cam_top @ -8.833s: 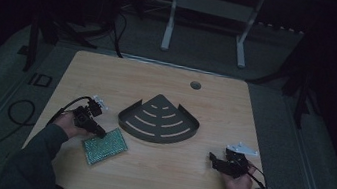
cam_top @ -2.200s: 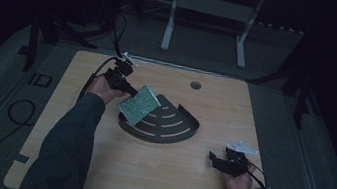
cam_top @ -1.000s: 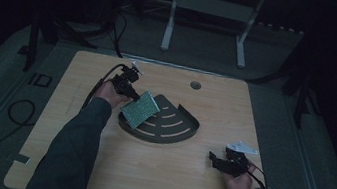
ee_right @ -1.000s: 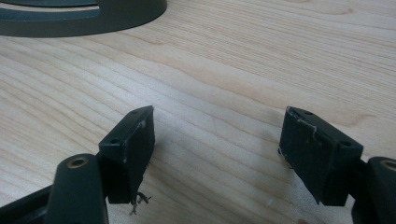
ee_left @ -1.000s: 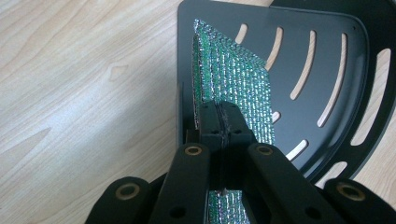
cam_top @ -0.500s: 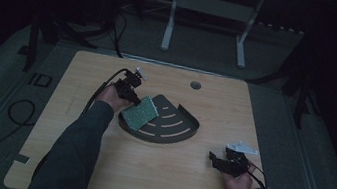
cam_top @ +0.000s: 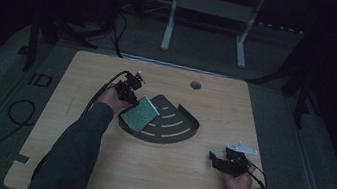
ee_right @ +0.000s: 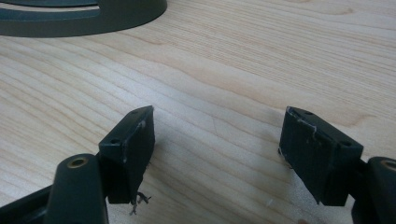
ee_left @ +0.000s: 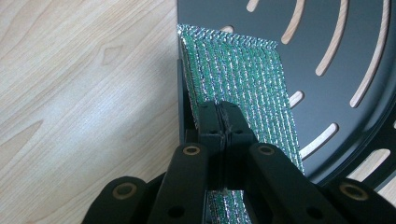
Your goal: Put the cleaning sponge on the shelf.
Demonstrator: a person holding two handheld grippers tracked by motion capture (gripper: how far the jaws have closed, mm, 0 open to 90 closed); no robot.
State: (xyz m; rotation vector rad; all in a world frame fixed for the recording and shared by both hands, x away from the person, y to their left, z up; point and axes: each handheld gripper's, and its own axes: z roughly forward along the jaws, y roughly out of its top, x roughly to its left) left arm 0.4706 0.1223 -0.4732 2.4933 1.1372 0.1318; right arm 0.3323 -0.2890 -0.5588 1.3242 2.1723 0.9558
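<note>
Green scouring pad [ee_left: 238, 79] pinched in our left gripper [ee_left: 223, 122], hanging over the slotted tray [cam_top: 179, 126]; next we'd release. Right gripper [ee_right: 219, 154] rests open on the desk [cam_top: 154, 173].

One wooden table [cam_top: 94, 174] carries one dark slotted corner tray [cam_top: 177, 126], one green scouring pad [cam_top: 139, 114] and two grippers.

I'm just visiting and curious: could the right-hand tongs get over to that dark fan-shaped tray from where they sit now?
Probably yes. The right tongs rest open on the table, with bare wood between them and the tray. The left tongs hold a green pad at the tray's far side.
</note>
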